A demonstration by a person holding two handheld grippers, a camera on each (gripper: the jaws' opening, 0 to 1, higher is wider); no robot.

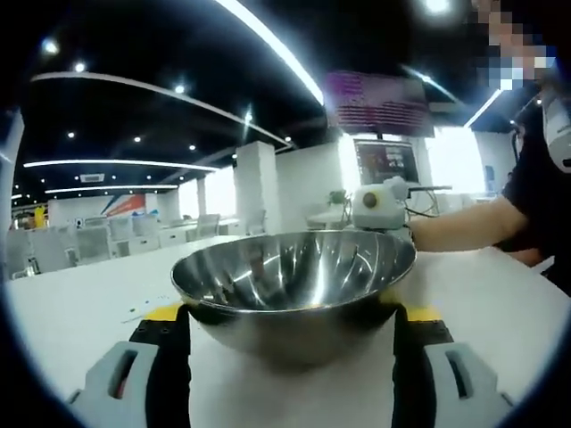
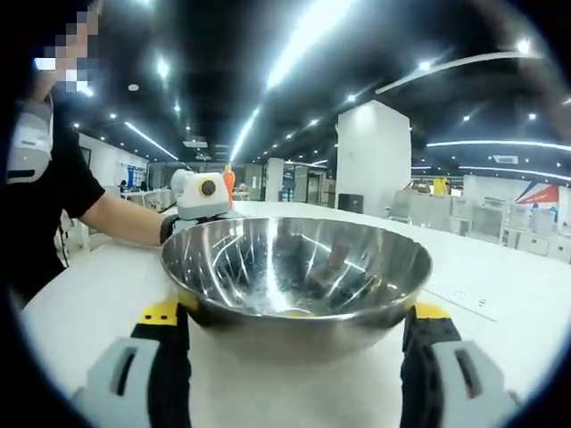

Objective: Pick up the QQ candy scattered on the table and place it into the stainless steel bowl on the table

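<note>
The stainless steel bowl [image 1: 294, 276] stands on the white table [image 1: 71, 312] right in front of my left gripper [image 1: 293, 314]. Its jaws are spread wide, one on each side of the bowl's lower wall, and the rim hides their yellow tips. My right gripper [image 2: 294, 314] faces the same bowl [image 2: 299, 267] from the opposite side, its jaws also wide apart around it. A small yellowish piece [image 2: 299, 312] lies low inside the bowl. Tiny candy bits [image 1: 147, 308] lie on the table left of the bowl. Each gripper appears beyond the far rim in the other's view.
A person in a black top stands beside the table, forearm [image 1: 455, 227] reaching to the right gripper's white body [image 1: 379, 205]. White desks and chairs [image 1: 89, 241] fill the room behind. Faint marks [image 2: 459, 299] lie on the table to the right.
</note>
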